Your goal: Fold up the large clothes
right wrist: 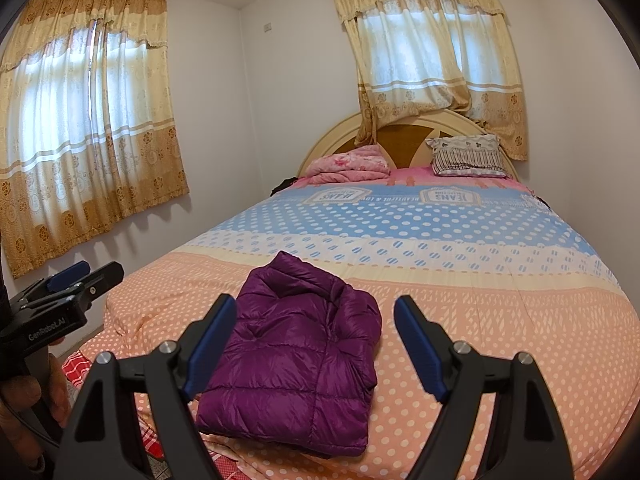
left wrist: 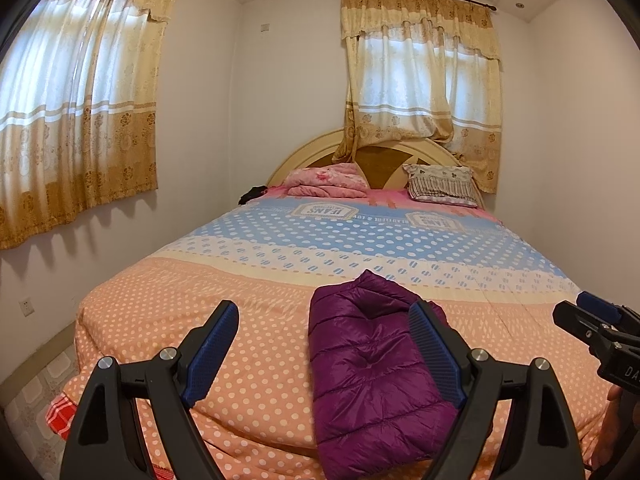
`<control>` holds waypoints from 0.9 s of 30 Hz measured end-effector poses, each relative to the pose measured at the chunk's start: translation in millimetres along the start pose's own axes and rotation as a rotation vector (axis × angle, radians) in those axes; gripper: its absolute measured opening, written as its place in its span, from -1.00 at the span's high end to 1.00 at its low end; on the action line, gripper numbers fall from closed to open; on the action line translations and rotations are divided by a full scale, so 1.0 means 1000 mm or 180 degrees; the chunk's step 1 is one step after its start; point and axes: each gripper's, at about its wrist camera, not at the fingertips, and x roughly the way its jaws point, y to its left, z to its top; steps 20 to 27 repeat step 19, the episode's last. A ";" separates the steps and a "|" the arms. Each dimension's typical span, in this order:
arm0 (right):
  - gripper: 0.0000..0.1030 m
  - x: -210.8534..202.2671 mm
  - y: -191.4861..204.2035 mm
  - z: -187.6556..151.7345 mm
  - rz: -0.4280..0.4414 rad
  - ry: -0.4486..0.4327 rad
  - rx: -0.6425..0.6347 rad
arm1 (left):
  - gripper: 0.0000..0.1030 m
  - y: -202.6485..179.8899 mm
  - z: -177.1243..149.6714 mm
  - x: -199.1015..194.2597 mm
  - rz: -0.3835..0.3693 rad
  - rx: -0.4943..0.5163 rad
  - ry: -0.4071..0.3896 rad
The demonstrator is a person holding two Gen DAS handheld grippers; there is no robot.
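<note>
A purple quilted down jacket (left wrist: 372,364) lies folded into a compact rectangle near the foot of the bed (left wrist: 168,320). In the right wrist view the same jacket (right wrist: 296,360) rests flat on the orange dotted quilt (right wrist: 500,340). My left gripper (left wrist: 324,320) hovers open above the quilt, the jacket under its right finger and nothing between its pads. My right gripper (right wrist: 316,316) is open too, held over the jacket without touching it. Each gripper shows at the edge of the other's view: the right one (left wrist: 592,316), the left one (right wrist: 80,276).
A pink folded blanket (left wrist: 326,180) and a striped pillow (left wrist: 440,184) lie by the headboard. Curtained windows stand on the left wall (left wrist: 76,112) and behind the bed (left wrist: 424,76). Red checked cloth (left wrist: 60,408) hangs at the bed's near left corner. A hand (right wrist: 20,404) holds the left gripper.
</note>
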 end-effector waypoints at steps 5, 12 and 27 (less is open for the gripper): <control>-0.62 0.001 0.001 0.000 0.0002 0.0002 -0.0004 | -0.69 -0.001 -0.001 0.002 0.0005 0.0024 0.0022; -0.62 0.002 0.002 -0.001 0.0003 0.0010 -0.0013 | -0.69 -0.001 -0.003 0.005 0.0018 0.0043 0.0042; -0.63 0.002 0.002 -0.001 -0.0002 0.0007 -0.0011 | -0.69 -0.008 -0.003 0.002 -0.0047 0.0153 0.0002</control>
